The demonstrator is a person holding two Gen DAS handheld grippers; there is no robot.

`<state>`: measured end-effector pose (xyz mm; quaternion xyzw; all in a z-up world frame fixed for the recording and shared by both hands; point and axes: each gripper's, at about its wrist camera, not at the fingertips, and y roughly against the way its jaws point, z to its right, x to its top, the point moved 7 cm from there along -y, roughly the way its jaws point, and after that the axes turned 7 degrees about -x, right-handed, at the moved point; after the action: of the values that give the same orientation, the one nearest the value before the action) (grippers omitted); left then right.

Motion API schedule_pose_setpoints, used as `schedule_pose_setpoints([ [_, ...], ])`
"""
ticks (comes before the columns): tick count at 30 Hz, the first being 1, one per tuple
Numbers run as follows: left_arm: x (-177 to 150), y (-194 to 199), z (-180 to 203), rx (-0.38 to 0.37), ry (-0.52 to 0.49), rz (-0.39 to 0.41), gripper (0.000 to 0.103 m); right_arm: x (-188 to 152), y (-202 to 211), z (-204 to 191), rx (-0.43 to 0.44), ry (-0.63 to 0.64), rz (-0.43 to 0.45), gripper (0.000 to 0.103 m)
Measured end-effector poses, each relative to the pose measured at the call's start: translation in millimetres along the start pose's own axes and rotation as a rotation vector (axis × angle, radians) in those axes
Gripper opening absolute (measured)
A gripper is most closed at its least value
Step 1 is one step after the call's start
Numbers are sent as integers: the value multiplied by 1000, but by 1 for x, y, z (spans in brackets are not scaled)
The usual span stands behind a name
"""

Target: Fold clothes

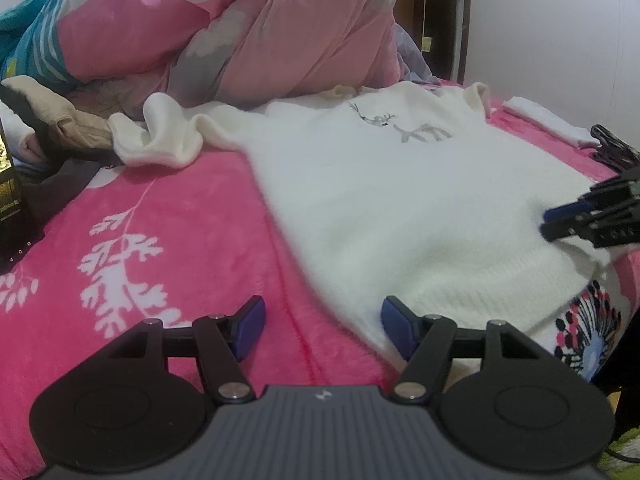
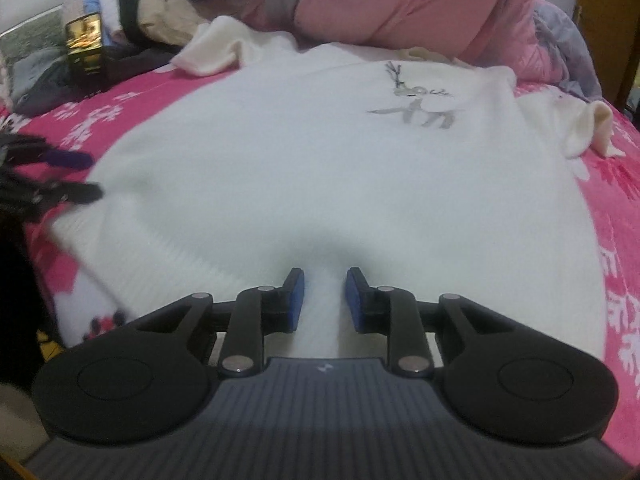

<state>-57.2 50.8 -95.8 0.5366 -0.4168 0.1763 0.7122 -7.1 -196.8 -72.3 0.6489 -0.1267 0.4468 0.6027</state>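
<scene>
Lying flat on the pink fleece bedspread (image 1: 168, 208), below the heaped pink quilt (image 1: 280, 28), the fluffy white knitted sweater with grey deer (image 2: 280, 152) looks light, soft and floppy; I'd take its ribbed hem corners. Left gripper (image 1: 323, 330) gapes empty beside the hem; right gripper (image 2: 322, 300) straddles the hem, pads not pressing.

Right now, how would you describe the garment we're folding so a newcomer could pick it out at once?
Start at the pink floral blanket covering the bed, in front of the heaped pink duvet. Spread flat across it lies a white fuzzy sweater, hem toward the grippers. Unlike the beige and dark clothes bundled beside one sleeve, it carries small grey embroidered deer on the chest.
</scene>
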Motion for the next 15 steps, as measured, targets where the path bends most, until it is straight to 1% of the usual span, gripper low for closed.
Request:
schedule_pose_setpoints([
  [5, 1, -1, -2, -10, 8, 8, 68, 7, -16, 6, -25, -26, -10, 20],
  [12, 2, -4, -6, -14, 24, 19, 68, 23, -40, 16, -58, -94, -24, 19],
  [15, 3, -4, -7, -10, 35, 22, 68, 29, -43, 21, -53, -149, -24, 19],
])
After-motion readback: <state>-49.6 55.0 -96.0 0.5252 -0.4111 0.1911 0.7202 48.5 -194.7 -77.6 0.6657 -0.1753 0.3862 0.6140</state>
